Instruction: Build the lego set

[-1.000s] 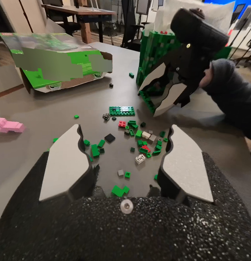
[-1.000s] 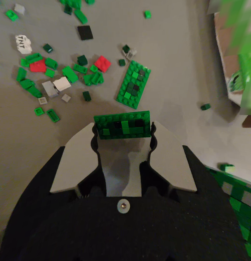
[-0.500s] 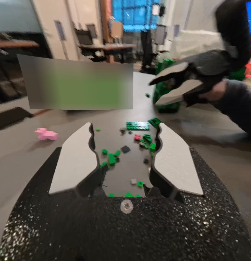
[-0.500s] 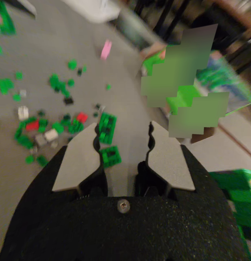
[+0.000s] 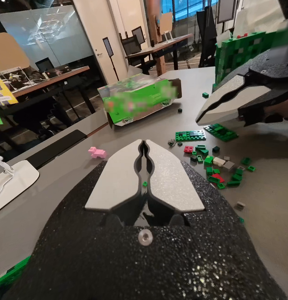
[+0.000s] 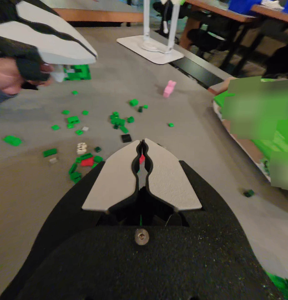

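Note:
My left gripper is shut and empty, held above the grey table. My right gripper is also shut and empty; it shows in the left wrist view hovering over two green studded plates that lie flat side by side. Several loose green, red and grey bricks are scattered right of my left gripper and show in the right wrist view. A large green built wall stands at the back right. The left gripper shows at the upper left of the right wrist view.
The green set box lies open at the back. A pink pig figure stands left of the bricks. A white stand base sits at the left table edge. Another green built piece sits under the left gripper. The gap from one gripper's tips to the other's is roughly 12 cm. From the left gripper's tips to the pink pig figure is close to 20 cm. Seen from the right wrist view as well.
The right gripper let go of the green plate, which now lies on the table beside the other plate. Both grippers went from open to shut and tilted up from the table.

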The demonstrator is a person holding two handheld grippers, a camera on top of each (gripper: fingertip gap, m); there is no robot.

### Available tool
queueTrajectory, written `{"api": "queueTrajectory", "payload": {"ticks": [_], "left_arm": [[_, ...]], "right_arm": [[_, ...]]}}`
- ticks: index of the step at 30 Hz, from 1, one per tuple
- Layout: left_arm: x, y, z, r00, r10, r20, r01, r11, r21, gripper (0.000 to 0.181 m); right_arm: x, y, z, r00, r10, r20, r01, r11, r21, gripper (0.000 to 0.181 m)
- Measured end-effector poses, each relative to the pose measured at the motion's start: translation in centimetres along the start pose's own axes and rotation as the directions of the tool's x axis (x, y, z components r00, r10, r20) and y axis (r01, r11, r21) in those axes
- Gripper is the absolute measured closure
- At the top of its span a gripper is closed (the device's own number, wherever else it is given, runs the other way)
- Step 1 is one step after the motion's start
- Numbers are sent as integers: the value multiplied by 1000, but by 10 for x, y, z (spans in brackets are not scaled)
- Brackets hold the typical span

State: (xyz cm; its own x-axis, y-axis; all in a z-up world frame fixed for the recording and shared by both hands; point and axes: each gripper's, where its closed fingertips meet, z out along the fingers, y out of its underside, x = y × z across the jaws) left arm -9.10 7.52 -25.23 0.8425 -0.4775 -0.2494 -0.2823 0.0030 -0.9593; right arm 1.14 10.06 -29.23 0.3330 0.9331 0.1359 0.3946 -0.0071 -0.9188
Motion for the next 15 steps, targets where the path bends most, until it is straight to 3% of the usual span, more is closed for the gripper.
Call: {"api": "queueTrajectory", "payload": {"ticks": [2, 9, 13, 15], "left_arm": [[3, 1, 1, 1000, 26, -10, -26, 1000, -8, 181], [23, 8, 7, 993, 79, -84, -83, 996, -44, 181], [13, 18, 4, 967, 251, 39, -244, 960, -137, 181], [11, 15, -3, 938, 332, 103, -313, 934, -171, 165]], "right_arm": [[-11, -5, 0, 998, 5, 61, -7, 1000, 23, 181], [-29, 3, 10, 985, 76, 156, -73, 997, -29, 126], [-31, 7, 16, 985, 109, 131, -101, 992, -71, 91], [-33, 5, 17, 984, 124, 132, -115, 991, -70, 81]]}}
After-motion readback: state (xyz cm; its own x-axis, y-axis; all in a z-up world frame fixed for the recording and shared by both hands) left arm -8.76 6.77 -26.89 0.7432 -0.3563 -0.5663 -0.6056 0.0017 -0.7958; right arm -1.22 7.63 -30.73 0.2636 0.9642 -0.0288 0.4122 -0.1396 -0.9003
